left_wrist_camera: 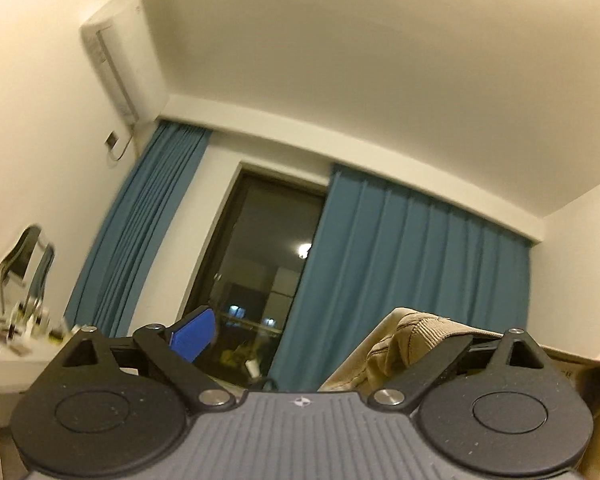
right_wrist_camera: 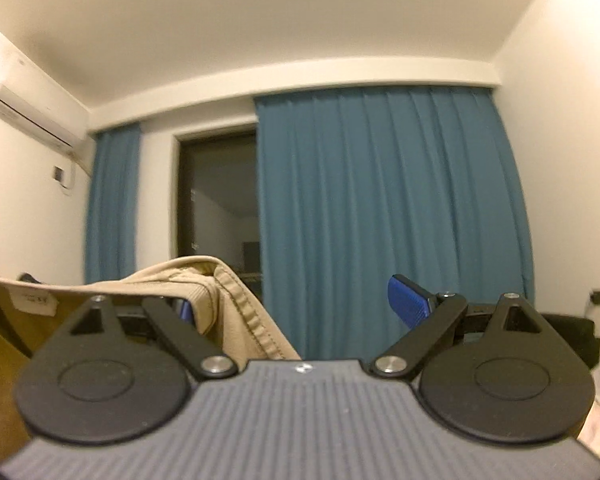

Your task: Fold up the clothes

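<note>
Left gripper points a little above level toward the far wall, jaws spread wide, one blue pad bare at the left; the beige garment is draped over the other finger, and whether that finger presses it I cannot tell; nothing is pinched between the two. Right gripper stands the same way, jaws apart, one blue pad free, the same cloth hung over its left-hand finger; so the garment is slung between the two tools, raised in front of the teal curtains and dark window. White air conditioner high on the side wall; mirror over a cluttered counter at the left edge of the left view. Fabric judged soft, light to middling in weight, limp, with a ribbed knit band and a stitched seam; best taken at that firmer hem or band, since draped cloth could slide off open fingers. White sewn-in label inside the garment; print too blurred to read; a small emblem on each gripper body, no legible brand.
</note>
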{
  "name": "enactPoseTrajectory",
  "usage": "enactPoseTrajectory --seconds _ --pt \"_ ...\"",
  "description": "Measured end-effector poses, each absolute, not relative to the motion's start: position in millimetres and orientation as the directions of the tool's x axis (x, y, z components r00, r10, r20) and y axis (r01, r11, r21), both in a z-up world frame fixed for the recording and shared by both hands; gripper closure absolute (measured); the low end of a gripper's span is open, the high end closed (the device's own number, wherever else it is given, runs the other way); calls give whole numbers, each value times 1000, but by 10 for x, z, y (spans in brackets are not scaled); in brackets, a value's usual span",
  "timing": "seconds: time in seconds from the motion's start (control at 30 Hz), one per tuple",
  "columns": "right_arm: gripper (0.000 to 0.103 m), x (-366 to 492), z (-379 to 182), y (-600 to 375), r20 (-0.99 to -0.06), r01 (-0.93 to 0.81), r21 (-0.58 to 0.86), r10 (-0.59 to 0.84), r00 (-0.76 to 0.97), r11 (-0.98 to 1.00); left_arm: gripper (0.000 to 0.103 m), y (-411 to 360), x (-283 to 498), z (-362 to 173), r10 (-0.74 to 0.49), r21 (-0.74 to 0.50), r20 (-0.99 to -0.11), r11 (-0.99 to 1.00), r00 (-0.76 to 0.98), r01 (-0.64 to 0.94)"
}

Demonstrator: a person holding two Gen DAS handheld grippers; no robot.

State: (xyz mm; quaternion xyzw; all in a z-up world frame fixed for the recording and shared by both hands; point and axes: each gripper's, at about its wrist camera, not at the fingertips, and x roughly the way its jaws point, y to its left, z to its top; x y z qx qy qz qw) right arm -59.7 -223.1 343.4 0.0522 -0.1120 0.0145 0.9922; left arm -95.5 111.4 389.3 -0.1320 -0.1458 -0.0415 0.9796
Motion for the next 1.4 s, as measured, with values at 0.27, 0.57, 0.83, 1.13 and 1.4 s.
enactPoseTrajectory --seconds 0.27,0.57,0.83,1.13,1.4 --pt "11 -658 3452 -2351 164 -78 73 65 984 994 2 1124 -923 3895 -137 -228 215 956 967 186" --pt "11 588 2209 -2549 -112 -12 125 26 993 992 3 988 672 2537 -182 -329 -131 935 975 131" --pt "11 2474 1363 -2739 -157 159 72 -146 977 985 3 444 2684 1659 -44 -207 -178 978 983 7" --pt "11 4480 -286 -3063 -366 242 82 -196 910 967 3 -18 5247 -60 -11 -183 -403 981 915 -69" --pt "11 5391 -1657 -3141 -676 172 55 -90 731 984 6 -10 6394 -1562 -87 -148 -727 988 681 -33"
